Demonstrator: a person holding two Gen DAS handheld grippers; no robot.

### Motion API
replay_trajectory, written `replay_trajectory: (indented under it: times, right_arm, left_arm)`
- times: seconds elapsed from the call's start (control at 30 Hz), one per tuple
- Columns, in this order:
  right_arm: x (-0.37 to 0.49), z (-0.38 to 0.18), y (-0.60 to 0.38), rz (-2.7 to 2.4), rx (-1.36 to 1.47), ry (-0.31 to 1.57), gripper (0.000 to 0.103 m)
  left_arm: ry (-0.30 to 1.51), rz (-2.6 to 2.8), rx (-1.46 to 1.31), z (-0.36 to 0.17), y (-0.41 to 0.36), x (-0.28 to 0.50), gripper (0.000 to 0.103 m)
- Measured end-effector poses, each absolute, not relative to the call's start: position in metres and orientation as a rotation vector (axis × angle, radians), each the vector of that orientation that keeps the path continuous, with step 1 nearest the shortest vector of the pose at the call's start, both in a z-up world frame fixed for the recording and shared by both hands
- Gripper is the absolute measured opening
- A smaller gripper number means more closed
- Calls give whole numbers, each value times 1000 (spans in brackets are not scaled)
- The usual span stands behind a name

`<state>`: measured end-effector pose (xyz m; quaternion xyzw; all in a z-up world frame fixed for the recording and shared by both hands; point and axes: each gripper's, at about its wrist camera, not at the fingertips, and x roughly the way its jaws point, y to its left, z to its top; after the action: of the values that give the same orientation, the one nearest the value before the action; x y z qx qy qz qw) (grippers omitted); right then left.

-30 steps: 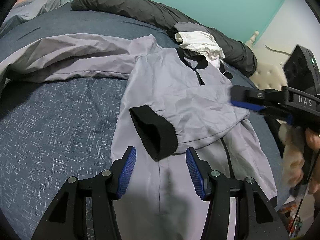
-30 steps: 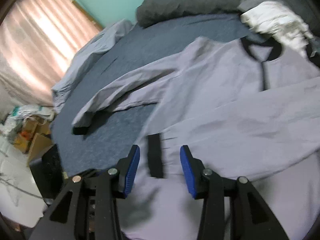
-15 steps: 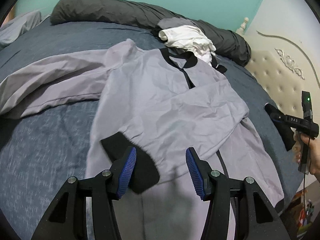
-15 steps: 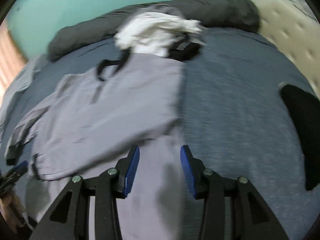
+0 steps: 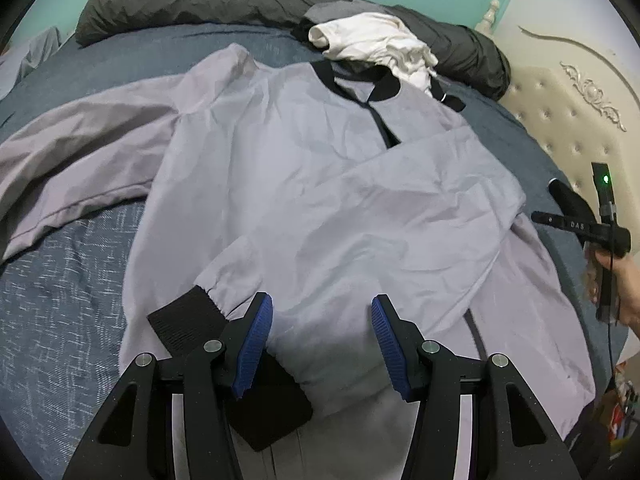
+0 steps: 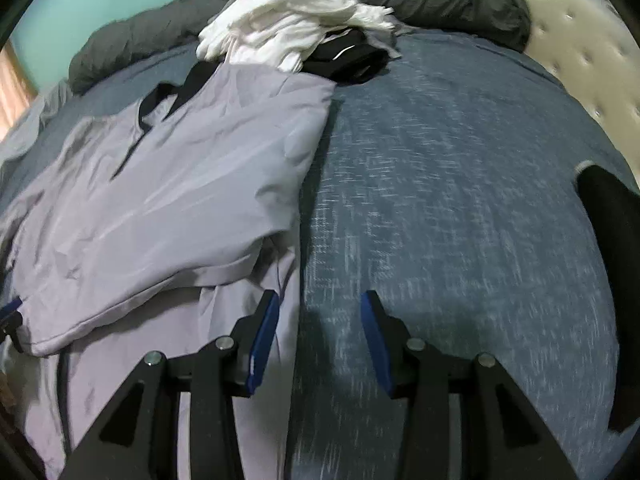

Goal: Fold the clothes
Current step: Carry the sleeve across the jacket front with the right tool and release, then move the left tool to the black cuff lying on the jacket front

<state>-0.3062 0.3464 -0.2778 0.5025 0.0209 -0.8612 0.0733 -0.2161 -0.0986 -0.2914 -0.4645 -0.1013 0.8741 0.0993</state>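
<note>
A light grey jacket (image 5: pixel 304 184) with a black collar lies front-up on the blue bed. Its right sleeve is folded across the chest, and the black cuff (image 5: pixel 192 312) lies by my left gripper's left finger. The other sleeve (image 5: pixel 80 152) stretches out to the left. My left gripper (image 5: pixel 320 340) is open and empty above the jacket's lower front. My right gripper (image 6: pixel 316 340) is open and empty, over the jacket's right edge (image 6: pixel 288 280) and bare bed. It also shows in the left wrist view (image 5: pixel 580 224), held off the jacket's right side.
A white garment (image 5: pixel 372 44) and a black item (image 6: pixel 348 60) lie above the collar. A dark grey duvet roll (image 5: pixel 200 0) runs along the teal wall. A cream tufted headboard (image 5: pixel 568 112) stands at right. A black object (image 6: pixel 612 240) lies on the blue bedsheet (image 6: pixel 460 200).
The sleeve with the black cuff was laid across the jacket and let go. My left gripper drew back toward the hem. My right gripper swung away to the jacket's right edge.
</note>
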Motion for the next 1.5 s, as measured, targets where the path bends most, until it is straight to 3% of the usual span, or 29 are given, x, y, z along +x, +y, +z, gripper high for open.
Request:
replay_trajectory:
  times: [0.47,0.53,0.57,1.2,1.4,1.5]
  right_arm:
    - [-335,-305,315,-2571,1476,299,42]
    - [-335,-301,320,-2609,1470,327,25]
    - [-334,-299,324,-2632,1469,338,25]
    - [-309,-276,370,-2611,1416,174,25]
    - [-313,-249,392,-2639,1328,-189,25]
    - [-323,-253,368,-2568,1335,-196,25]
  left_arm:
    - [-296,2573,-1452,-315,-95,-222,56]
    - [-288,2576,-1455,-315,-94,-222,56]
    - [-285,2576,-1456,-316,-94,-222,56]
    - [-290,2556,-1463,-316,-93,-224,56]
    - [-271,2561,-1465,-316,-90,-224,56]
    - [-276,2559,-1466,-316,-91,-223,56]
